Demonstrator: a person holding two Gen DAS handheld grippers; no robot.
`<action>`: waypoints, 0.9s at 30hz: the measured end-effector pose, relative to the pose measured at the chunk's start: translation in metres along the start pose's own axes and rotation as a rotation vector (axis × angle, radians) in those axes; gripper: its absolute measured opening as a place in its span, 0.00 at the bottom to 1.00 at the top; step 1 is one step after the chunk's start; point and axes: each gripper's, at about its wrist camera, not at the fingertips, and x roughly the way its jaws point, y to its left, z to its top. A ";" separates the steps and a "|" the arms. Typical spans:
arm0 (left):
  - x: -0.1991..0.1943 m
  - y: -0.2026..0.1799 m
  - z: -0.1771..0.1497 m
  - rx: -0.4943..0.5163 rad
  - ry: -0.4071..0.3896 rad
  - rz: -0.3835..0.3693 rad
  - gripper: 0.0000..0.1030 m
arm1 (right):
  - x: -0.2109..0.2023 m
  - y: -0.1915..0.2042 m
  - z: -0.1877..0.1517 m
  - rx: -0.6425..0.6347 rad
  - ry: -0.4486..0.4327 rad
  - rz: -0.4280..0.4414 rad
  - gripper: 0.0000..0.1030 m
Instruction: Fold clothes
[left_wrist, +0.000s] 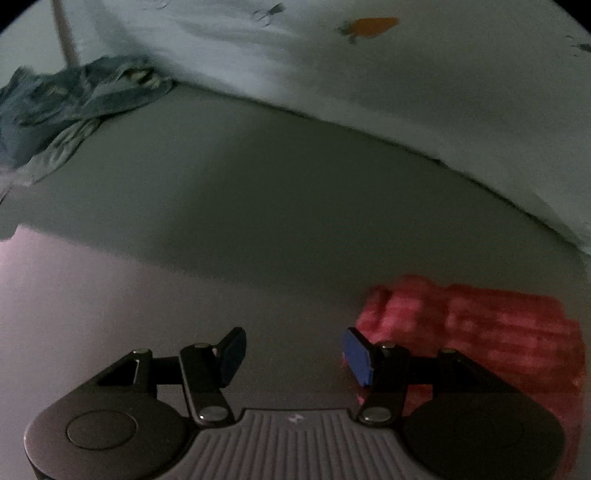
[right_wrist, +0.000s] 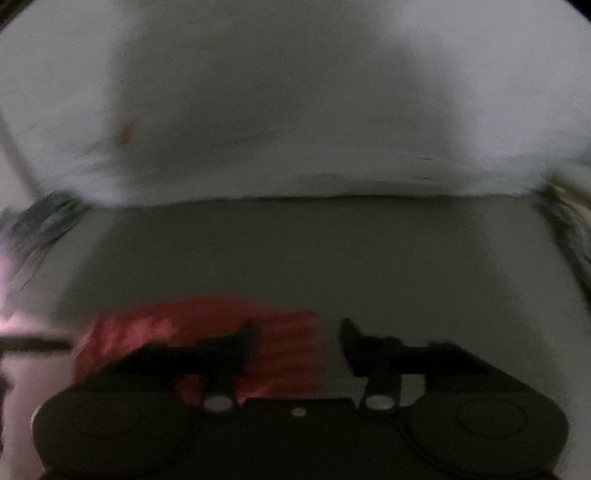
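Above grey table (left_wrist: 258, 221), both grippers apparently spread, red cloth (left_wrist: 480, 332) alongside

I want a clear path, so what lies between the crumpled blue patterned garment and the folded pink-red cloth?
Only bare grey tabletop lies between the crumpled blue patterned garment and the folded pink-red cloth; the left wrist view shows it best.

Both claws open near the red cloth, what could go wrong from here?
1. The left claw is open over bare table, beside the red cloth; closing now likely grabs nothing.
2. The right wrist view is dim and blurred, so the right claw may misjudge the cloth's edge.
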 end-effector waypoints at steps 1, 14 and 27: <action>0.001 -0.005 0.001 0.008 -0.007 -0.003 0.64 | 0.003 0.009 -0.001 -0.051 0.012 0.019 0.64; 0.018 -0.050 0.004 0.170 0.034 -0.238 0.87 | 0.058 0.003 -0.016 -0.014 0.144 0.063 0.89; 0.061 -0.090 0.015 0.279 0.037 -0.374 0.76 | 0.071 0.025 -0.017 -0.129 0.102 0.180 0.76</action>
